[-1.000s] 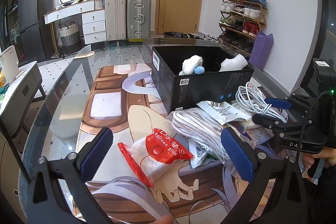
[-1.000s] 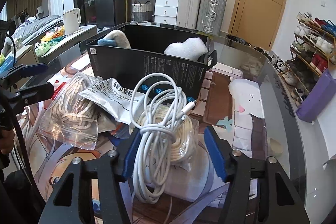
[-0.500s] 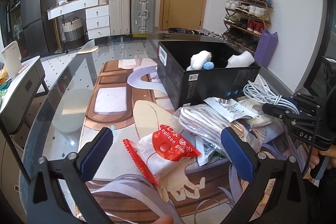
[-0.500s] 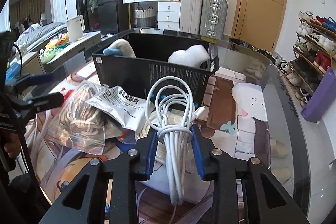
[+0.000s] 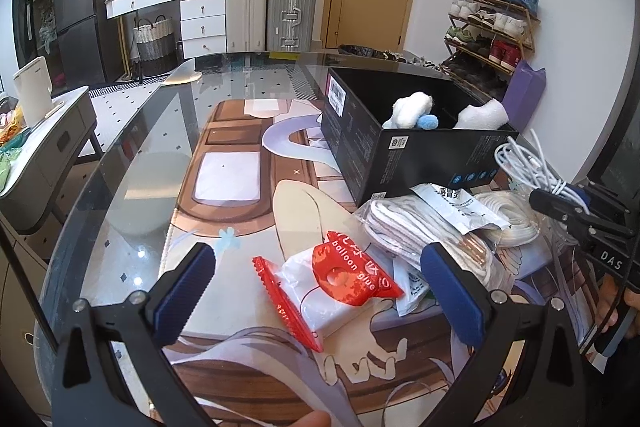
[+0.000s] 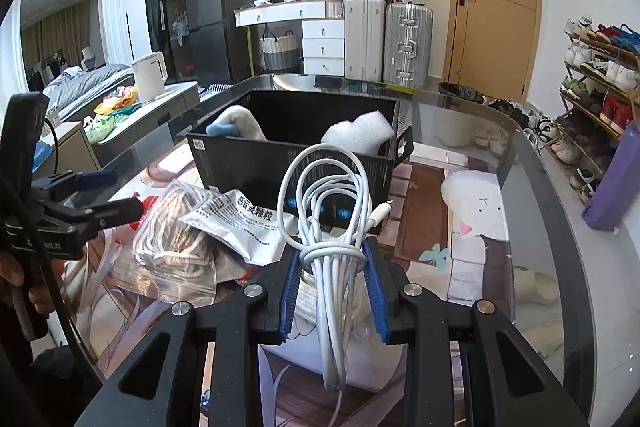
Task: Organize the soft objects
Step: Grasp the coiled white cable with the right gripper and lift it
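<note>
Cable bundle [image 6: 332, 247] is pinched at its wrapped waist by right gripper [image 6: 334, 291], long axis aimed at black box [image 6: 288, 167] just beyond; left gripper [image 5: 320, 287] is held spread, farther off.

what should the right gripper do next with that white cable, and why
Probably lift the white cable bundle and carry it forward over the black box. The right gripper has just closed, and its fingers now pinch the bundle at its wrapped middle. The box sits open just behind, already holding soft white items, with room between them.
</note>
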Demonstrator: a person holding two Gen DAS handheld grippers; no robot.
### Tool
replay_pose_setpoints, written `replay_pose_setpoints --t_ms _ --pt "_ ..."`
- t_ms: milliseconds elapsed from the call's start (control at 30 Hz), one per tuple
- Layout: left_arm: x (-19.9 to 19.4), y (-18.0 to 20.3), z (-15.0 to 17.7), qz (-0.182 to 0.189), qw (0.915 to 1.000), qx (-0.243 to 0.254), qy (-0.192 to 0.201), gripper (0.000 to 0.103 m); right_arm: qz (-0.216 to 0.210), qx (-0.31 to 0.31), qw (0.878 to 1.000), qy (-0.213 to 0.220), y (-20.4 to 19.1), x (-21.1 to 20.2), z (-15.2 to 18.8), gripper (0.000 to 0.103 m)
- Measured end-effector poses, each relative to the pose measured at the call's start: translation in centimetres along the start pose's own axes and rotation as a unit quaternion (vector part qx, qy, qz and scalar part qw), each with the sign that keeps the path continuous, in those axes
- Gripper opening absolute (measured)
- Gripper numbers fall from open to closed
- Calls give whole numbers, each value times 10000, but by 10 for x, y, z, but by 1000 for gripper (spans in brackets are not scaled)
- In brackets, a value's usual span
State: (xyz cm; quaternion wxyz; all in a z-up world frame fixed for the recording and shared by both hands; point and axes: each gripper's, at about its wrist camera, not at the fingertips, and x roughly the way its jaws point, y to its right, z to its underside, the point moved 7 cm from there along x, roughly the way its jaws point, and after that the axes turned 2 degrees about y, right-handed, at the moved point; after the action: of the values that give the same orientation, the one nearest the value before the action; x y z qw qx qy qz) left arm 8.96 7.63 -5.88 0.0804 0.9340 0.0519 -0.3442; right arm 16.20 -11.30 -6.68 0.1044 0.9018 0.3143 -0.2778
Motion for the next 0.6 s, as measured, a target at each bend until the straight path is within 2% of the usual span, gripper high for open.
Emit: replay_pose_setpoints --t_ms 433,600 --pt "21 -13 11 -253 9978 -412 -461 103 -3 -38 10000 58 0 -3 -2 31" --pt "28 -8 17 -317 9972 -317 -604 103 1 -49 10000 60 0 -4 -3 31"
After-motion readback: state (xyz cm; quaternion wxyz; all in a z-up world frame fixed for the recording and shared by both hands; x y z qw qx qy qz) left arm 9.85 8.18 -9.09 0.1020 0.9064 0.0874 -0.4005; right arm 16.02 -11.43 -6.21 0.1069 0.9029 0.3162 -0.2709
